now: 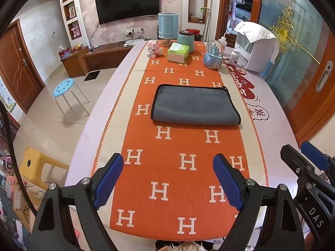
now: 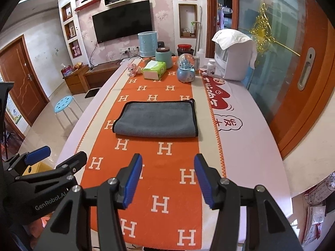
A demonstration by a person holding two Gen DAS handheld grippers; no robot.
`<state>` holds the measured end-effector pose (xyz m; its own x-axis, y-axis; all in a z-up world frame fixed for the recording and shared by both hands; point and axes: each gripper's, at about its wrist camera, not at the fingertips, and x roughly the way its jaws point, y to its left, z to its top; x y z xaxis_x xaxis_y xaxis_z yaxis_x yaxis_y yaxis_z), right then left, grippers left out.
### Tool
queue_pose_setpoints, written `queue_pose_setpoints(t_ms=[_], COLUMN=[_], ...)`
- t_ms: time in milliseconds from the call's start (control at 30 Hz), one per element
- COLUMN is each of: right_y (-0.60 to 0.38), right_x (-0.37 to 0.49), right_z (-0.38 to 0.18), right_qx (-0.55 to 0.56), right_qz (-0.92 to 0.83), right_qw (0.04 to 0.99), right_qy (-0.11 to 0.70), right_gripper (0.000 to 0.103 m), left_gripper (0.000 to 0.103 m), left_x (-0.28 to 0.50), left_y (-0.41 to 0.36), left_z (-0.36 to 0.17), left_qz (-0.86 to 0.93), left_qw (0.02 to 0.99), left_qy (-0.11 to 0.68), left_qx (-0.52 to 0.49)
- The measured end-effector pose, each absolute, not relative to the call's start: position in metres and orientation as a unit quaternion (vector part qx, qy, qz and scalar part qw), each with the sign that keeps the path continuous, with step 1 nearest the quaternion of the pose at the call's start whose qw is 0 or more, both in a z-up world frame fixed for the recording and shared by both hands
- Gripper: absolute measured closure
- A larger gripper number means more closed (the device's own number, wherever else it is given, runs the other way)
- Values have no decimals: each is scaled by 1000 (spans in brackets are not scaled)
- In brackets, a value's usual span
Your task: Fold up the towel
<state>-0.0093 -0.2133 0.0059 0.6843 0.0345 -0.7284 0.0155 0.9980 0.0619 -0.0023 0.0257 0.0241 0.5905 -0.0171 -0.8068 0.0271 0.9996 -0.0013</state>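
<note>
1. Left wrist view: the grey towel (image 1: 195, 105) lies flat on the orange runner (image 1: 184, 167) in the middle of the tabletop (image 1: 100, 113), already doubled over, with a rounded fold along its near edge and black-trimmed edges at the far side. The left gripper (image 1: 168, 179) hovers well short of the towel's near edge, its jaws spread wide with nothing between them. The right gripper (image 1: 303, 156) shows at the right edge, also well short of the towel.

2. Right wrist view: the towel (image 2: 156, 119) sits beyond the right gripper (image 2: 168, 179), whose blue pads stand apart and hold nothing. The left gripper (image 2: 54, 152) is beside it, also back from the towel and empty.

3. Judged step: one fold looks finished, with both grippers drawn off. If another fold is wanted, the next move calls for reaching forward to pinch the corners of one short side and carrying them across to the opposite side.
</note>
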Motion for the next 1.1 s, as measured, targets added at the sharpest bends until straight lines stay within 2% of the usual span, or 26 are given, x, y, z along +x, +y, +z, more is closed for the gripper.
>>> queue_pose_setpoints(t_ms=[1100], right_y=[-223], right_x=[-8], right_z=[-4], right_qx=[36], right_qz=[-8], right_qw=[909], right_qy=[416], right_gripper=[51], left_gripper=[16], left_x=[-11], left_y=[6], left_z=[18], left_qz=[-22], left_qw=[889], left_qy=[456], left_qx=[28])
